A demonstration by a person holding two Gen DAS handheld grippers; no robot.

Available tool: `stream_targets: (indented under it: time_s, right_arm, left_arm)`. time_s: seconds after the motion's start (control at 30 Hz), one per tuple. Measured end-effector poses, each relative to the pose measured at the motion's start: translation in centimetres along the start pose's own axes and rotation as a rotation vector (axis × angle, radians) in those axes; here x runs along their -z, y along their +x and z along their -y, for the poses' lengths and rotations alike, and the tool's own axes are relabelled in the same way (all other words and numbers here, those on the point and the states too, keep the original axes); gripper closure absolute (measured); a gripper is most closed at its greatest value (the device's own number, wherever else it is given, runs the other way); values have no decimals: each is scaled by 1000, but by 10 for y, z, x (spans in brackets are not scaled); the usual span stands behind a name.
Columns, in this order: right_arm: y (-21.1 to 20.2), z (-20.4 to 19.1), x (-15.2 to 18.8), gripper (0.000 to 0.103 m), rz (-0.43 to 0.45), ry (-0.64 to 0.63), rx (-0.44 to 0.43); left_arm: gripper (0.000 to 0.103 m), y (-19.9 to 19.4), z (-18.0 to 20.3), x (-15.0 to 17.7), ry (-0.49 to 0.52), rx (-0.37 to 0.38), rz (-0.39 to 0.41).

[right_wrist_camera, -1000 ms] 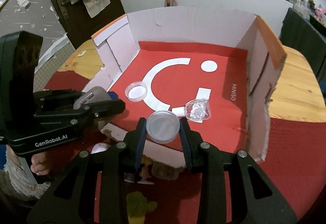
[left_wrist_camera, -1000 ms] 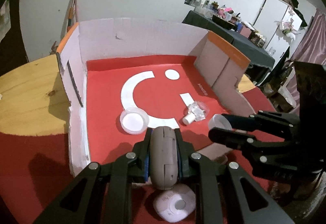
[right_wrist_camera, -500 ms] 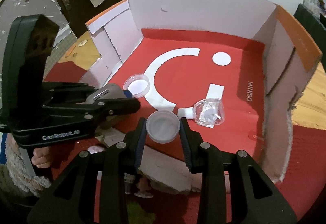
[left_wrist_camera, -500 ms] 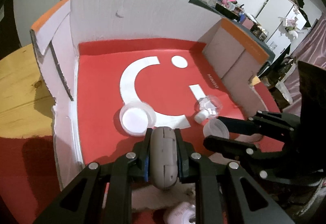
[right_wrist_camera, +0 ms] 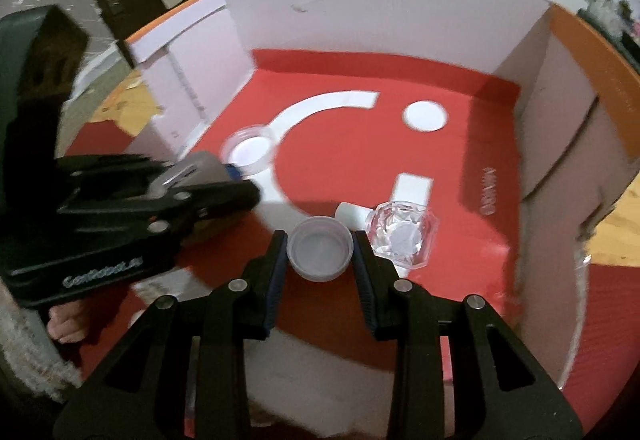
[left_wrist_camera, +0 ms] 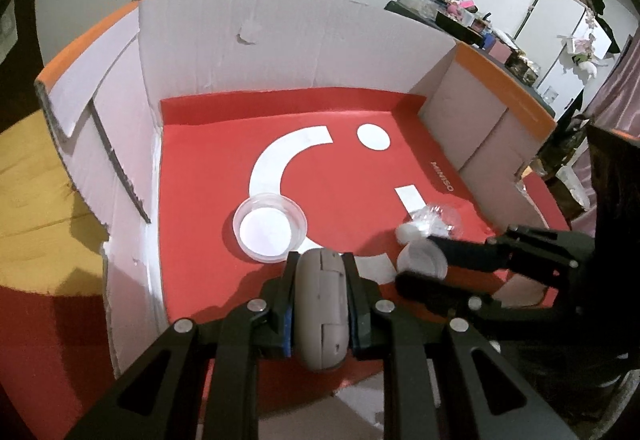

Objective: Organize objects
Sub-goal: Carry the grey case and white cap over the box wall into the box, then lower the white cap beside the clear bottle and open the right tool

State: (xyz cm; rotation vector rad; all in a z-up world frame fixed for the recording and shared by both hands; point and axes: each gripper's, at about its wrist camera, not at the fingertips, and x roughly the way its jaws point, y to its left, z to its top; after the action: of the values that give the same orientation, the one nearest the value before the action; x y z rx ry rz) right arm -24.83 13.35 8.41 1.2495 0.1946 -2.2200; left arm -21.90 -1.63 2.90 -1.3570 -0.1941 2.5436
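**Two grippers, each carrying an item, over an open cardboard box**

A wooden bench [left_wrist_camera: 36,200], partly covered by a red cloth [left_wrist_camera: 52,340], carries a large open cardboard box [left_wrist_camera: 248,52]. The box has tall white walls at the back and on the left, a lower wall with an orange top edge on the right, and a near wall that is torn down low, so the front stands open. Its floor is a red sheet [left_wrist_camera: 340,176] printed with a white arc, a white dot and a white bar. Most of that floor is bare — the middle and back hold nothing.

The left gripper [left_wrist_camera: 320,304] sits at the low front edge of the box, pointing down and inward. Its jaws are clenched on a grey oval case [left_wrist_camera: 320,308], held upright on its narrow side above the front of the red floor.

The right gripper [right_wrist_camera: 320,252] is just beside it, to its right, also over the front of the box. Its jaws clasp a small translucent round cap [right_wrist_camera: 320,252], open side up; whether the cap touches the floor cannot be told.

Inside the box, a shallow clear round dish [left_wrist_camera: 270,226] lies at the lower end of the white arc, just beyond the grey case. A faceted clear bottle [right_wrist_camera: 402,234] with a white cap lies on its side on the white bar, just beside the right gripper's right finger. The left wall is well apart from both grippers — open room lies there.

At the lower left of the right wrist view, part of a hand [right_wrist_camera: 66,324] shows beneath the left gripper's body.
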Motion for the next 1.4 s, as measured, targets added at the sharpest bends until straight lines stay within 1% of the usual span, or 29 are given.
stream_targets:
  time_s: [0.23,0.3,0.5,0.93,1.4]
  right_arm:
    - [0,21,-4,72,51,18,163]
    - [-1,25,-4,72,56,27,176]
    - [-3,26,0,72,59,22,182]
    - [3,23,-3,72,60,25,175]
    - [0,23,-3,72,66,32,146]
  left_arm:
    - [83,2,5,-1,20,-56,61]
    - [83,4,6,-1,21,-66,75]
    - [83,6,9,1,35,-86,103]
    - [83,9,6,-1,10,-67,89]
    - [83,10,7,-2,19,-75,77]
